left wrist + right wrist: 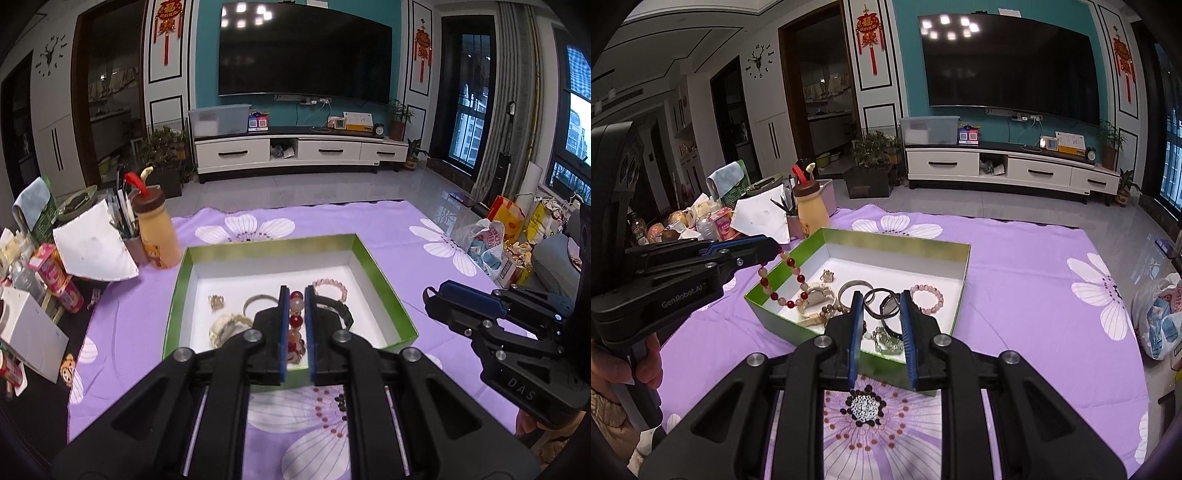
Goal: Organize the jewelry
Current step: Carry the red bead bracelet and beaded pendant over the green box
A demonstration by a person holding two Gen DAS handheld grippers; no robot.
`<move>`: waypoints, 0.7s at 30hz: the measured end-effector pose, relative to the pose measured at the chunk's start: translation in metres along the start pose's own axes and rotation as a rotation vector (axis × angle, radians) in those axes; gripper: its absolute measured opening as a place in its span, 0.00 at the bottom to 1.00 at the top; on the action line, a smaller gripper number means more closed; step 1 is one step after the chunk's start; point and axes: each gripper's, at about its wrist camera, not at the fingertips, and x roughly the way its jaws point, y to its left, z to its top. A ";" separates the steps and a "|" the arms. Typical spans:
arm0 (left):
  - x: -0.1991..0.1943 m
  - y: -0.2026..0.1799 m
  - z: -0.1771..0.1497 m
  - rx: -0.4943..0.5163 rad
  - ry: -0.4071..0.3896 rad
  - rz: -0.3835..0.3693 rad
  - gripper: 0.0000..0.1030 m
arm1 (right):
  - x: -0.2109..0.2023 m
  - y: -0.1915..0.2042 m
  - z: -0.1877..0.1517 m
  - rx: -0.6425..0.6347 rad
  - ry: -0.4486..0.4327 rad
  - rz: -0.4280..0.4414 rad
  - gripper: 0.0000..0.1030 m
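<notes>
A green box [384, 284] with a white floor sits on the purple flowered cloth; it also shows in the right wrist view [962, 280]. My left gripper [296, 295] is shut on a red and pink bead bracelet [295, 325], which hangs from it over the box's left edge [783, 280]. In the box lie a pink bead bracelet [928, 297], a silver bangle [854, 288], a dark bangle [882, 301], a black band [341, 314], a cream watch [225, 326] and a gold piece [217, 302]. My right gripper [882, 306] is open and empty over the box's near side.
Left of the box stand a yellow bottle with a brown lid [155, 229], a pen cup [127, 229], a white paper [94, 247] and snack packets [55, 277]. Bags [484, 243] lie on the floor at the right. A TV cabinet [295, 151] stands beyond.
</notes>
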 end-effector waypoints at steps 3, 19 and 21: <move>0.004 0.000 0.006 0.007 -0.005 0.003 0.07 | 0.003 -0.001 0.004 0.002 -0.003 0.000 0.19; 0.052 0.016 0.025 -0.024 0.022 0.021 0.07 | 0.041 -0.012 0.024 0.016 0.007 0.004 0.19; 0.059 0.017 0.025 -0.029 0.030 0.024 0.07 | 0.047 -0.013 0.025 0.019 0.013 0.005 0.19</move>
